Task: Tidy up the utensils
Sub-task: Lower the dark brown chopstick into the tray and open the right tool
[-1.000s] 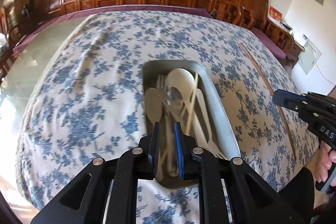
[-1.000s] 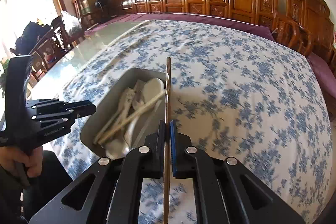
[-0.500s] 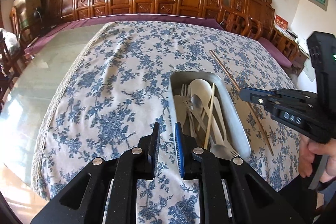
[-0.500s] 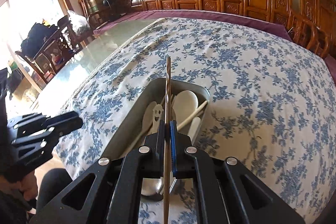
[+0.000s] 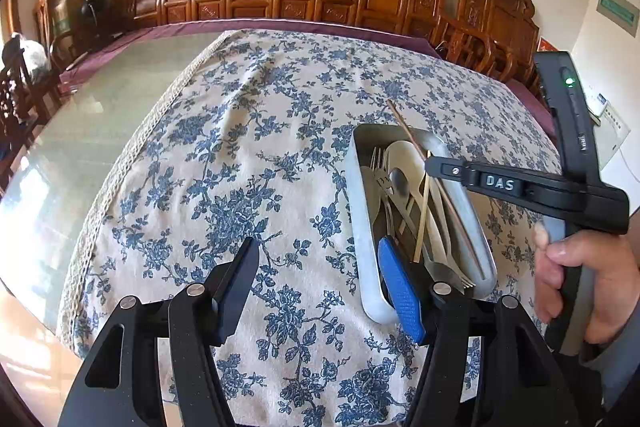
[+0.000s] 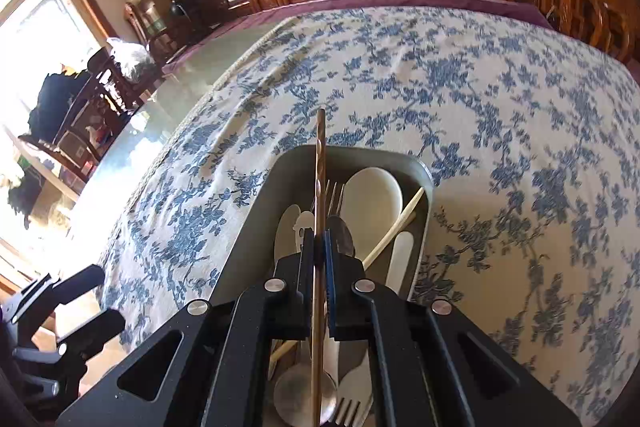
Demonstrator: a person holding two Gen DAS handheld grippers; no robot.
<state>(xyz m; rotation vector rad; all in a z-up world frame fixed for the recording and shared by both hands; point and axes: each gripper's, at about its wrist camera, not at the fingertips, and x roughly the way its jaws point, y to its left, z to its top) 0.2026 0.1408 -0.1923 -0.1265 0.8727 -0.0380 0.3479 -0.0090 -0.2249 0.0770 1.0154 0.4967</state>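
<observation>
Two tongs over counter. Right tongs (image 6: 319, 241) clenched on brown chopstick (image 6: 320, 163), held above tray (image 6: 256, 227); left tongs (image 5: 320, 281) just opened, nothing between, at tray's 7 o'clock. Risk: chopstick released while tilted could bridge rim or roll onto cloth (image 5: 240, 147). Right tongs' side read "DAS".

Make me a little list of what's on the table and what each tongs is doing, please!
table: covered by a blue flowered cloth
tray: grey metal, on the cloth
in tray: forks, spoons, one pale chopstick
left tongs: open, nothing between them, jaws just opened wider, beside the tray
right tongs: shut on a brown chopstick, held over the tray
</observation>
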